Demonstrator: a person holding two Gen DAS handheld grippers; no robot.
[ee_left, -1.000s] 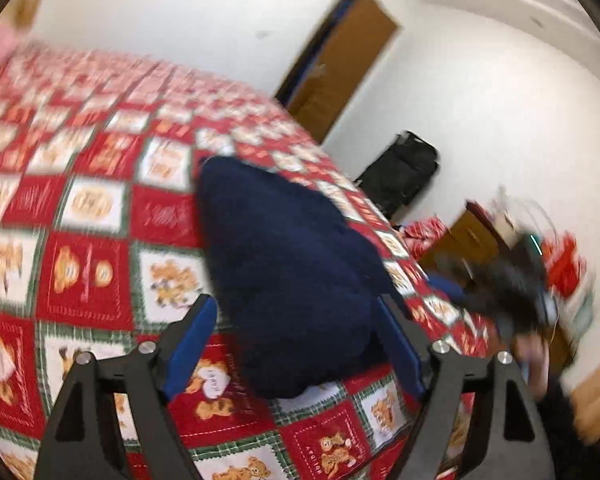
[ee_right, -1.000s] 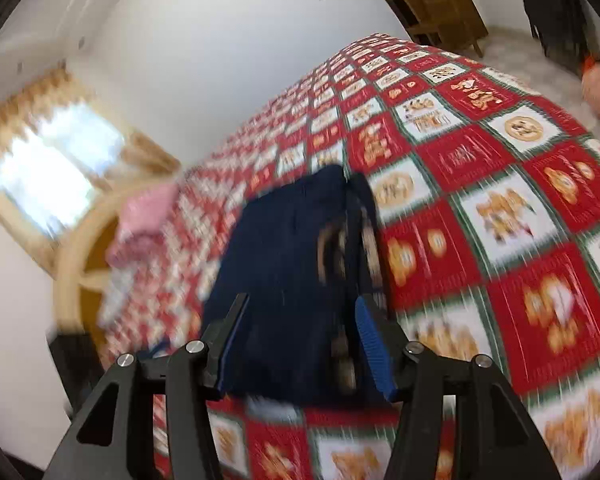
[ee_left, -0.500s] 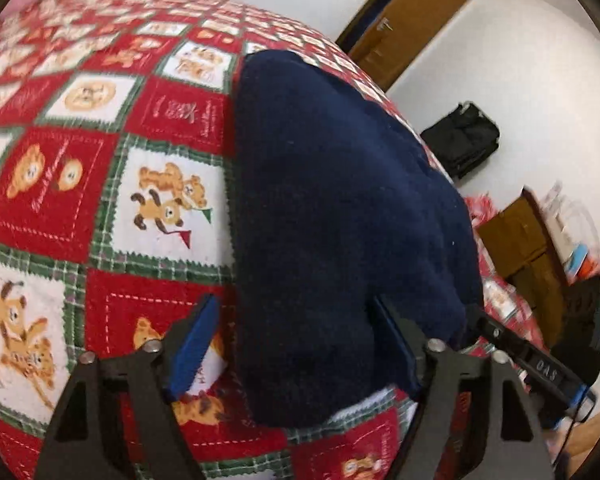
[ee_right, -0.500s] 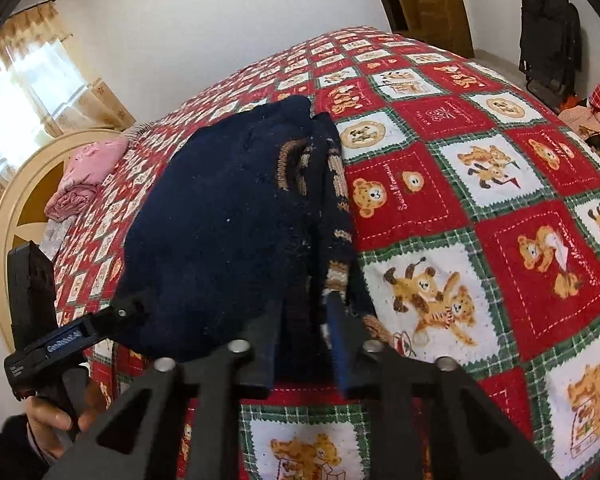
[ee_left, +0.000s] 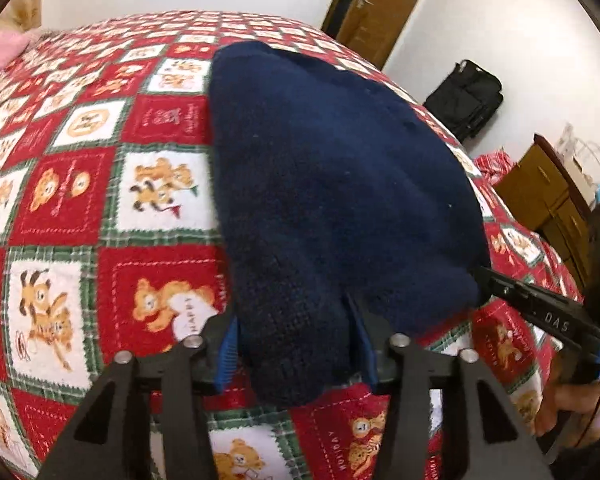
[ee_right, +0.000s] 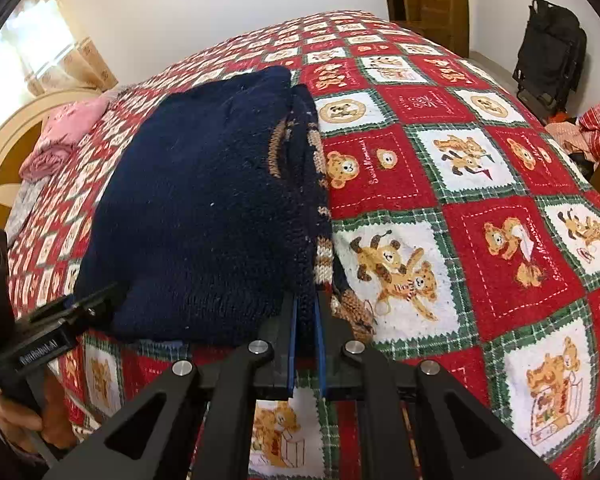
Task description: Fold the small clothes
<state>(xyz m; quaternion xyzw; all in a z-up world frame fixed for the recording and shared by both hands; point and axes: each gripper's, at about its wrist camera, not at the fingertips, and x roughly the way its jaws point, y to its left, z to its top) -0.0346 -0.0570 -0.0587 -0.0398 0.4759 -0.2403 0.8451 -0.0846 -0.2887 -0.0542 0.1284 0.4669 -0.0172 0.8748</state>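
The navy sweater (ee_right: 204,200) lies on the bed, its long axis running away from both tongs toward the far wall. The right tongs (ee_right: 305,320) are pinched on its near right corner, at the patterned edge. The left tongs (ee_left: 296,340) straddle the near left corner, narrowed onto the thick knit (whether fully clamped, I cannot tell). Both hold the near hem, so lifting it away looks likely. Underneath is a teddy-bear quilt (ee_right: 480,184); door (ee_left: 380,4) and black bag (ee_right: 548,52) stand beyond.
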